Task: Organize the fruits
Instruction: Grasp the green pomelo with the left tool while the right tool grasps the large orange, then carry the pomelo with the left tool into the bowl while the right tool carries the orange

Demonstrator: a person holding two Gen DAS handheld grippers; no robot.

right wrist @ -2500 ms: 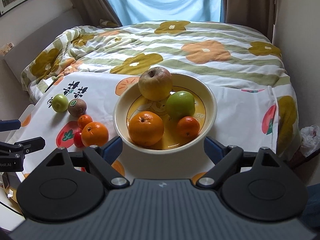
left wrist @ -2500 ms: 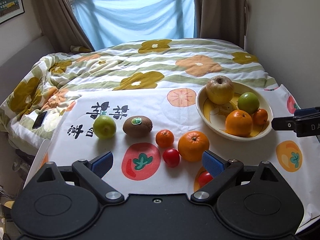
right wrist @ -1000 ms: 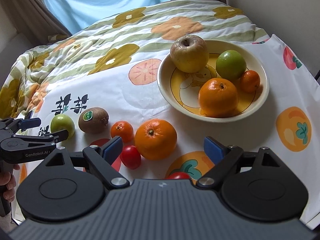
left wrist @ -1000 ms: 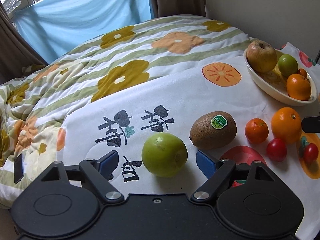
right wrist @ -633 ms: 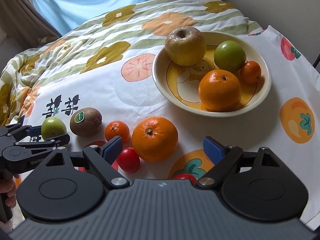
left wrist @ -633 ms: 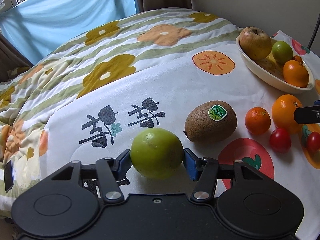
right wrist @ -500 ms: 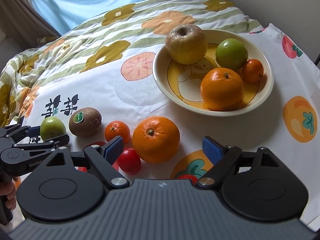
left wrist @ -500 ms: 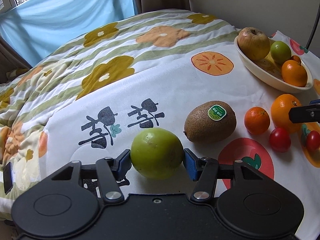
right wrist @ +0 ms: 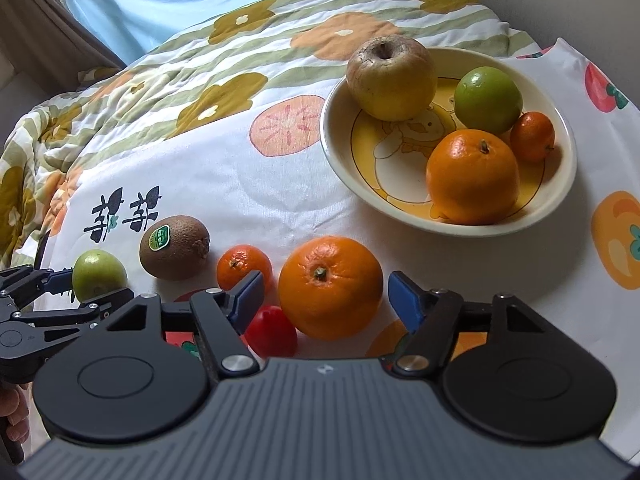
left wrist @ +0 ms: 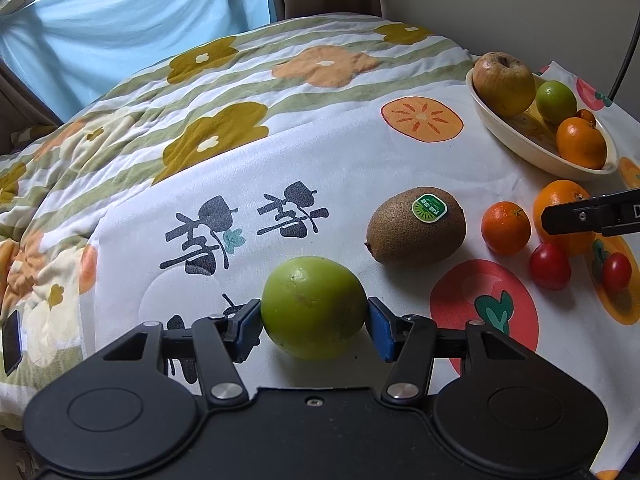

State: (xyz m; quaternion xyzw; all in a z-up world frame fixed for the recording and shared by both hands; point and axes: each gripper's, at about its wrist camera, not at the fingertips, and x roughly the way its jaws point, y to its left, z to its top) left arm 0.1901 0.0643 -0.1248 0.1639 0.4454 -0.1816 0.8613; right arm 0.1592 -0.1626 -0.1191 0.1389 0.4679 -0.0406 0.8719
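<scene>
Two fruits are being taken: the green apple (left wrist: 314, 307) is clamped by the left gripper (left wrist: 314, 326) at three and nine o'clock. The orange (right wrist: 330, 286), judged firm and smooth, is not yet touched by the closing right gripper (right wrist: 326, 300).

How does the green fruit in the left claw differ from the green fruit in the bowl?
The green fruit on the cloth sits pinched between the left claw pads; the bowl's green fruit lies free beside the apple. The first looks paler. Both are round and smooth.

We noted a green apple (left wrist: 314, 307), kiwi (left wrist: 416, 226), tangerine (left wrist: 505, 227), large orange (right wrist: 330, 286) and two cherry tomatoes (left wrist: 549, 266) loose on the printed cloth (left wrist: 320, 168), with four fruits in the bowl (right wrist: 340, 152).
</scene>
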